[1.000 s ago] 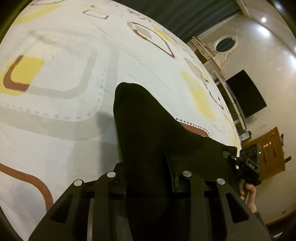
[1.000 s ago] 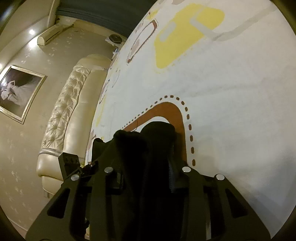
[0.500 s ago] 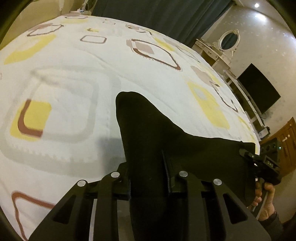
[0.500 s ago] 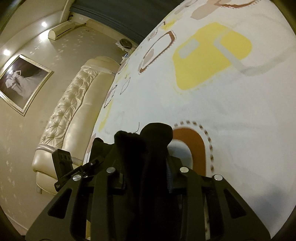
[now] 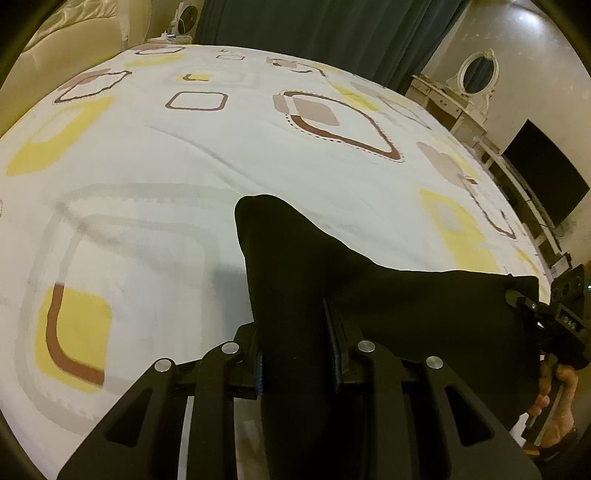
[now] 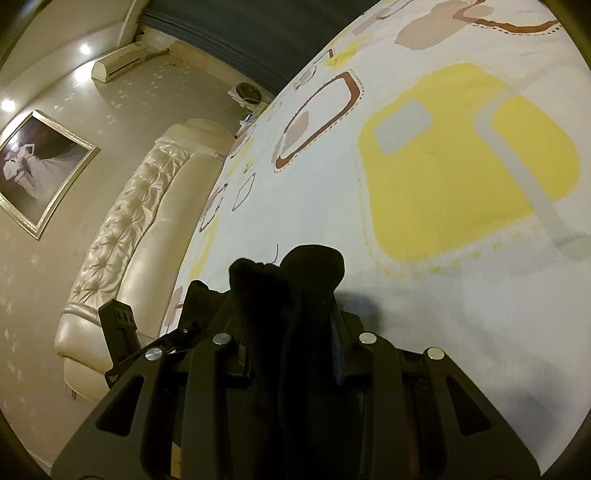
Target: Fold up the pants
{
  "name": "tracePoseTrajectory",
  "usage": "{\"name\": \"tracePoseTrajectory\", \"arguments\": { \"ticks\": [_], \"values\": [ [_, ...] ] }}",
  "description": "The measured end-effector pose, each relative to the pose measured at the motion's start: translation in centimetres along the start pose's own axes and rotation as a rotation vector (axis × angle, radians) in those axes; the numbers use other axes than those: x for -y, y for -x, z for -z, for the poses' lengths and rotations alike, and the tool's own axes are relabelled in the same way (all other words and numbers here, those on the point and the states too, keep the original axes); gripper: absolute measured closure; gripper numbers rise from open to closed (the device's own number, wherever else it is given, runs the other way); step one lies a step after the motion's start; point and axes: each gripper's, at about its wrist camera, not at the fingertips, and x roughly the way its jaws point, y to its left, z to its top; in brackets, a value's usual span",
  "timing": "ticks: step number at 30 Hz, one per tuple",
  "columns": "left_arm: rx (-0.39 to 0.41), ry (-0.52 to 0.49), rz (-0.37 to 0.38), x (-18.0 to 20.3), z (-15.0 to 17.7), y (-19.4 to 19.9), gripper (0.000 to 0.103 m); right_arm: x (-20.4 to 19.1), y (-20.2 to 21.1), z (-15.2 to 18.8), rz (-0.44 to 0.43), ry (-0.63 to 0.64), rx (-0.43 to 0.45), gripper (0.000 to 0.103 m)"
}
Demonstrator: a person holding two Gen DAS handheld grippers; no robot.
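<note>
Black pants (image 5: 406, 314) hang taut between both grippers above a white bed sheet (image 5: 184, 166) with yellow and brown shapes. My left gripper (image 5: 291, 339) is shut on one end, and a peak of cloth rises past its fingers. From there the fabric runs right to my right gripper (image 5: 554, 325), held by a hand (image 5: 557, 406). In the right wrist view a bunched wad of the pants (image 6: 295, 280) is clamped in the right gripper (image 6: 291, 332). The left gripper (image 6: 122, 332) shows at the left there. The sheet (image 6: 461, 314) lies below.
A cream tufted headboard (image 6: 122, 236) runs along the bed's side. A dark curtain (image 5: 314, 33) hangs beyond the far edge. To the right stand a white dressing table with an oval mirror (image 5: 476, 72) and a black screen (image 5: 543, 181). A framed picture (image 6: 37, 170) hangs on the wall.
Both grippers have carried the pants forward over the bed and slightly up. The left view has tilted upward, so the curtain and the far edge of the bed now show.
</note>
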Motion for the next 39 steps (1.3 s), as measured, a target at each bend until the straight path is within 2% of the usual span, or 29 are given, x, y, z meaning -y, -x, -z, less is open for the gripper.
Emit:
{"name": "tracePoseTrajectory", "arguments": {
  "ticks": [6,11,22,39],
  "values": [
    [-0.031,-0.003,-0.03,-0.5,-0.2,-1.6,0.074,1.8,-1.7,-0.5,0.024,-0.051,-0.028,0.074],
    [-0.033,0.012,-0.019,-1.1,0.0,-2.0,0.07,3.5,-2.2,-0.1,-0.007,-0.111,-0.036,0.073],
    [-0.027,-0.001,-0.03,-0.9,0.2,-2.1,0.068,3.8,-2.4,0.0,-0.022,-0.11,-0.03,0.073],
    [-0.024,0.012,-0.008,-1.4,0.0,-2.6,0.066,4.1,-2.3,0.1,-0.029,-0.109,-0.026,0.072]
  ]
}}
